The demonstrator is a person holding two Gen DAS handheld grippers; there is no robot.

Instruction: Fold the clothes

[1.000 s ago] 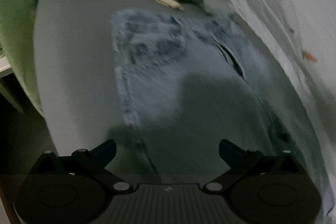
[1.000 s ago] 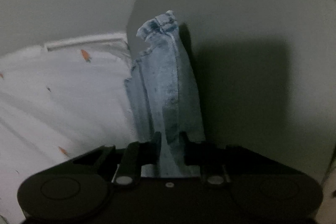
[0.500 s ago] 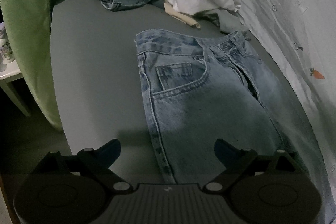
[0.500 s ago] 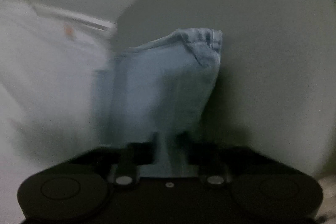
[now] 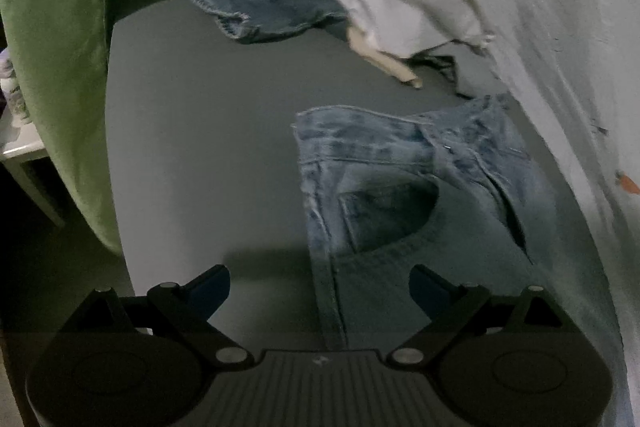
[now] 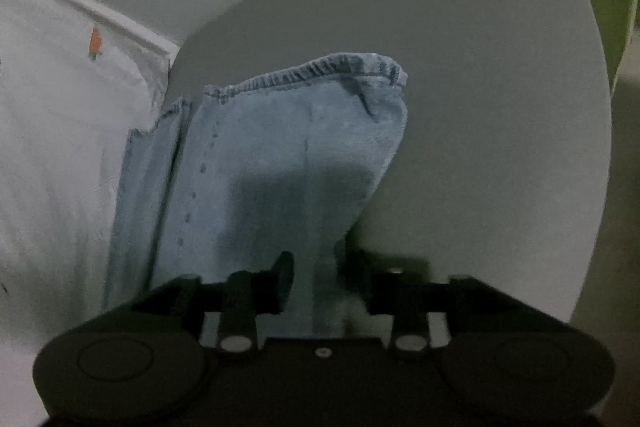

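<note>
Jeans (image 6: 276, 163) lie flat on a grey bed as the right tongs (image 6: 320, 279), clamped on a leg a second ago, have just been opening; denim sits between the parted jaws, apparently let go. Left tongs (image 5: 320, 283) hang wide open and empty above the waistband (image 5: 360, 131), so judging by this, the fold comes next.

Two wrist fisheye views, each angled steeply down over the grey table (image 5: 192, 147). Left faces the jeans (image 5: 400, 187) waistband; right sits close over their hems (image 6: 304, 75).
</note>
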